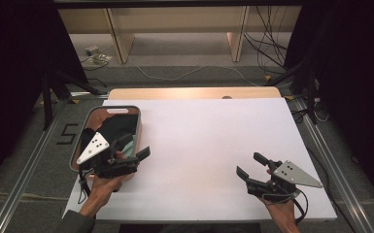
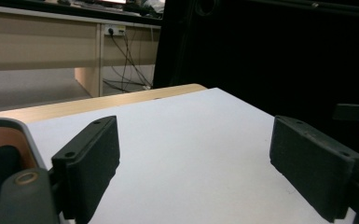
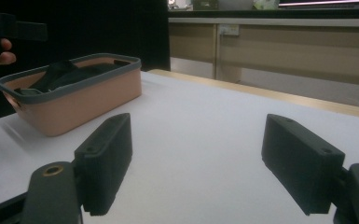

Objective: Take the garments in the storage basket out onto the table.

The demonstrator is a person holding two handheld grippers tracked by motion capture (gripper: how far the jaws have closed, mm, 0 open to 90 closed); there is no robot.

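Nearby, a pink basket holding dark cloth sits on the white table.

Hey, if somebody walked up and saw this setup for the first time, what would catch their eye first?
Probably the pink basket with a grey rim at the left side of the white table, with something dark bundled inside. Next, the two open hand-held grippers: the left hand-held gripper sits at the basket's near right corner, and the right hand-held gripper is over the bare white surface near the front right.
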